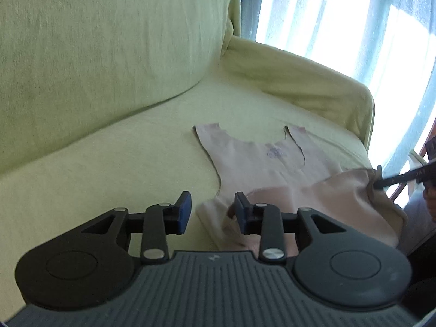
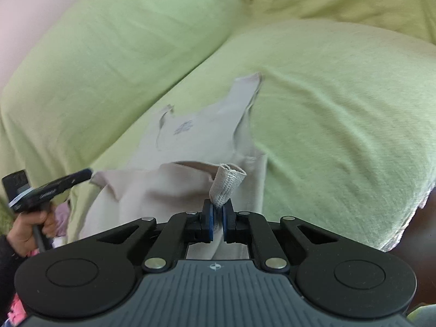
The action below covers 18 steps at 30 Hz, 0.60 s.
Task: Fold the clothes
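A pale pink tank top lies on the green sofa seat, straps toward the backrest, with a small print on the chest. Its lower part is lifted and folded over. In the left wrist view my left gripper is open, and the near left corner of the hem lies loose between its fingers, not pinched. My right gripper is shut on the hem of the tank top, and a rolled bit of ribbed cloth sticks up past its pads. The right gripper also shows at the cloth's right edge.
The sofa's backrest and armrest border the seat. A bright window with a sheer curtain stands behind the armrest. The left gripper and the hand holding it show at the left, with pink cloth below.
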### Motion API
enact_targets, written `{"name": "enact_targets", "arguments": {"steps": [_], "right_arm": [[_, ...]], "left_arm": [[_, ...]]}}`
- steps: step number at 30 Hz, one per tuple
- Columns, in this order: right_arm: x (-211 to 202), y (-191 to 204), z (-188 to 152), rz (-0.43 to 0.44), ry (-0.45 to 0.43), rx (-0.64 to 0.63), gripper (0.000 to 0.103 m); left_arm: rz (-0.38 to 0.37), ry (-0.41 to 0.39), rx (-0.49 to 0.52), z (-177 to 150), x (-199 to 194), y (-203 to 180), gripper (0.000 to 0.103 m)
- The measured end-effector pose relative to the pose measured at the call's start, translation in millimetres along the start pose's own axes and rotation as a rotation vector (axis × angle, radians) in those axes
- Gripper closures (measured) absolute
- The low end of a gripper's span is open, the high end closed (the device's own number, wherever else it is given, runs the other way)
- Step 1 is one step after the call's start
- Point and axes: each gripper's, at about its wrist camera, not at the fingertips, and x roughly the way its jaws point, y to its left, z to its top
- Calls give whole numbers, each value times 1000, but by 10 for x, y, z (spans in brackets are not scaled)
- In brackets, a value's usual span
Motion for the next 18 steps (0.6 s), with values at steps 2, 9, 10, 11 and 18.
{"name": "enact_targets", "arguments": {"steps": [2, 9, 10, 11, 18], "right_arm": [[-60, -2, -8, -29, -35, -2, 96], [-33, -13, -13, -45, -60, 2, 96], [-25, -15, -13, -37, -60, 2, 95], [-15, -17, -12, -27, -59, 1, 94], [87, -53, -2, -3, -49, 20, 91]], "left_arm": [[-15, 6, 7, -66, 38, -20, 72], [-48, -4, 14, -156, 199, -112, 85], [-50, -1, 20, -147, 217, -126, 93], [-47, -1, 30, -132, 214, -146, 100], [-31, -76, 88, 91, -82, -269, 103]]}}
